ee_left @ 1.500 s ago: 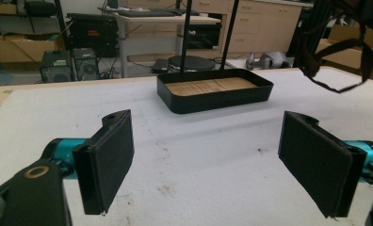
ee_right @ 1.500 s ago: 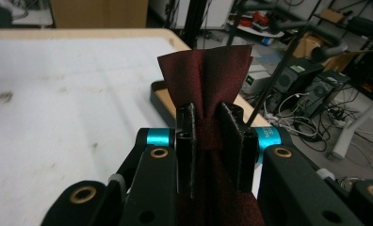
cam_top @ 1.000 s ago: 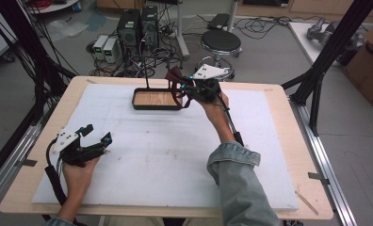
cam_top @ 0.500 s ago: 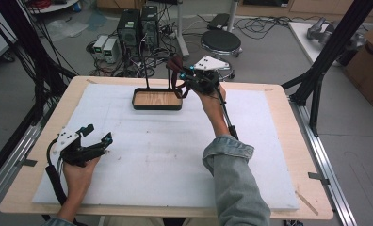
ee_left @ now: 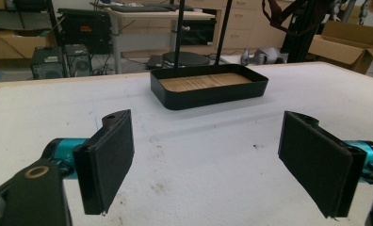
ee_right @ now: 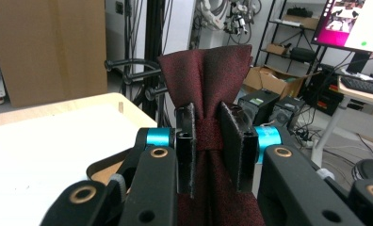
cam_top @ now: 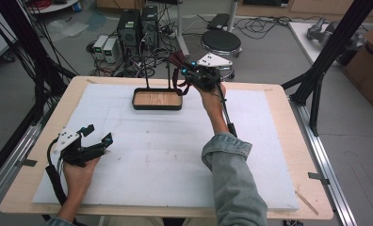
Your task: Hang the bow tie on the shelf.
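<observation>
Dark red cloth (ee_right: 208, 84), a tie by its look, is pinched between the closed jaws of the right gripper (cam_top: 187, 75), held up at the far edge of the table above the black tray (cam_top: 157, 100) with its thin upright rods (cam_top: 146, 73). Hanging it there seems the remaining step. Near left, the left gripper (cam_top: 96, 135) rests open, grasping nothing.

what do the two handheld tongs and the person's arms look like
Both tongs, left and right, are black frames with flat black padded jaws on teal collars, and brass-ringed pivots show near the cameras. Each carries a pale grey three-cornered plate on top. A black cable trails from each. The right arm wears a blue denim sleeve with a turned-up cuff.
</observation>
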Action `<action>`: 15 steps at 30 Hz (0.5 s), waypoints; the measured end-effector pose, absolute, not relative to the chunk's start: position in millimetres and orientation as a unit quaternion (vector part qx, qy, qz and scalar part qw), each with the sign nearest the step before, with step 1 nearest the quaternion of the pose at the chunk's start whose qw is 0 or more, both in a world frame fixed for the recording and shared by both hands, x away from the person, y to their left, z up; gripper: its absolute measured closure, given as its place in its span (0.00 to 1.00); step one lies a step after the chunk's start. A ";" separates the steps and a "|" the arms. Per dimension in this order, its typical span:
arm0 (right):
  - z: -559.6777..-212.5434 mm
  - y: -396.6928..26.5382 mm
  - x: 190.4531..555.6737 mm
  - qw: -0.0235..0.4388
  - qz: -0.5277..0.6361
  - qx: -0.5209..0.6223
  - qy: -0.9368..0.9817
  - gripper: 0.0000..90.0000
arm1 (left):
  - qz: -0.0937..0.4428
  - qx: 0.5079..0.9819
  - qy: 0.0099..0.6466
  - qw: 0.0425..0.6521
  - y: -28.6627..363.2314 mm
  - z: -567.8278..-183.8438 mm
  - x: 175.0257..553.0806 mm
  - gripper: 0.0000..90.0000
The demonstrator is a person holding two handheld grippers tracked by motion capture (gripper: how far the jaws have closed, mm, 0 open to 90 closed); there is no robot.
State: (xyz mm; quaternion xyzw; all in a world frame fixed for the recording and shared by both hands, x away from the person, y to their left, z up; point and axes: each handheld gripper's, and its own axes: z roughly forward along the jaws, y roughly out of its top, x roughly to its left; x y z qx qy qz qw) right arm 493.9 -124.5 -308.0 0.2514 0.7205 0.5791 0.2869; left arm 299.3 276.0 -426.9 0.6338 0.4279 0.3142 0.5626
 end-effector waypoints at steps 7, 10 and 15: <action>-305.3 -119.1 501.3 0.304 0.568 0.256 0.721 0.85 | 0.315 0.632 0.429 0.563 277.5 -427.1 297.9 0.21; -309.6 -124.5 506.3 0.305 0.555 0.277 0.722 0.85 | 0.316 0.631 0.430 0.563 278.3 -427.3 297.2 0.21; -312.9 -134.9 511.4 0.304 0.539 0.298 0.727 0.85 | 0.316 0.630 0.430 0.564 278.5 -427.4 296.8 0.21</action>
